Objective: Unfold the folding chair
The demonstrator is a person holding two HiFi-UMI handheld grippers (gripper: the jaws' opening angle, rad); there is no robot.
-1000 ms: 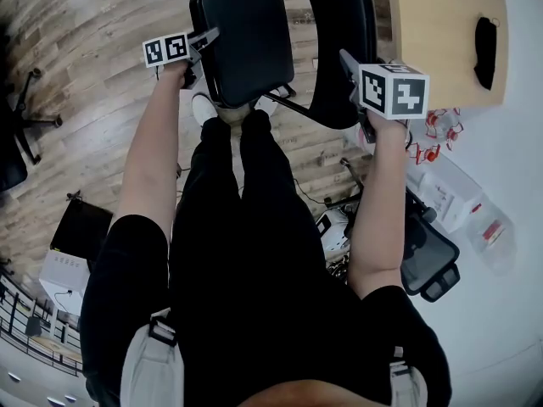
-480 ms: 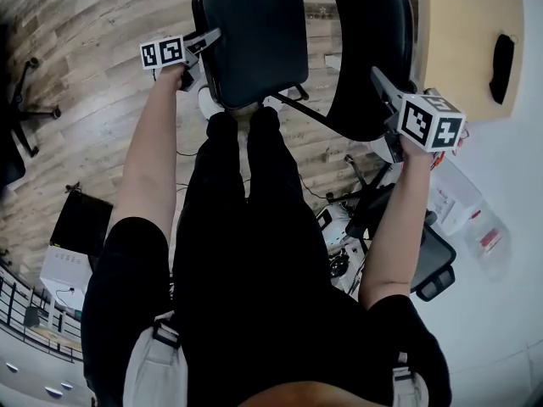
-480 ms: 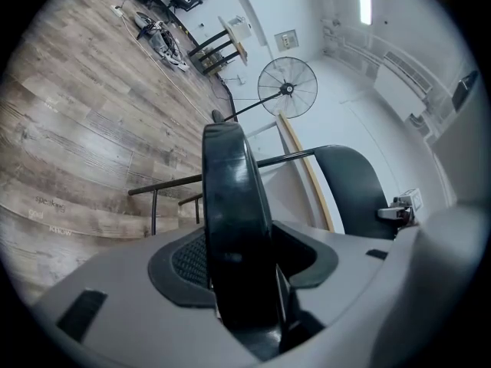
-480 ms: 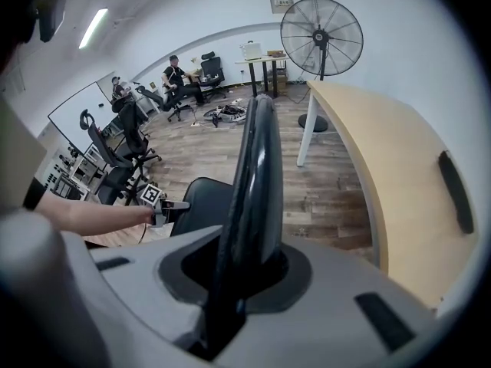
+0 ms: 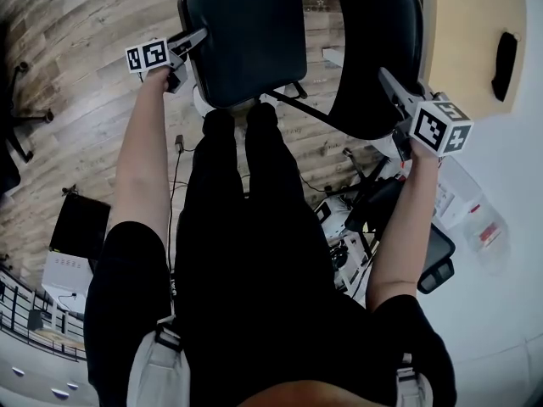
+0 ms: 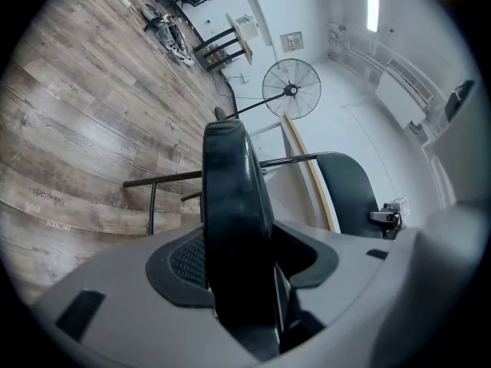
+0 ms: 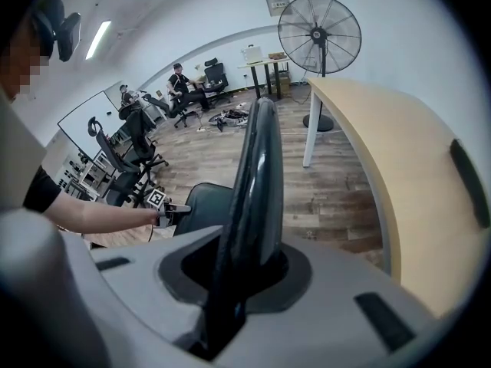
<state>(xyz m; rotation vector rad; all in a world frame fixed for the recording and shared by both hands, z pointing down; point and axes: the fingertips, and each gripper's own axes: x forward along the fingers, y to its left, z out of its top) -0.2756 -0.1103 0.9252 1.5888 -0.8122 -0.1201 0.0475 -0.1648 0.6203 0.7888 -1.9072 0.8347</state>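
Padded rounded-square black seat (image 5: 246, 36) and glossy curved backrest (image 5: 373, 49) join thin tubing (image 5: 293, 106).

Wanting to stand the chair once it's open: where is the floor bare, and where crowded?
Bare wood floor lies left of the seat, out to the office-chair base. Crowded: cables and gear cover the floor between the person's legs and the desk, below the backrest.
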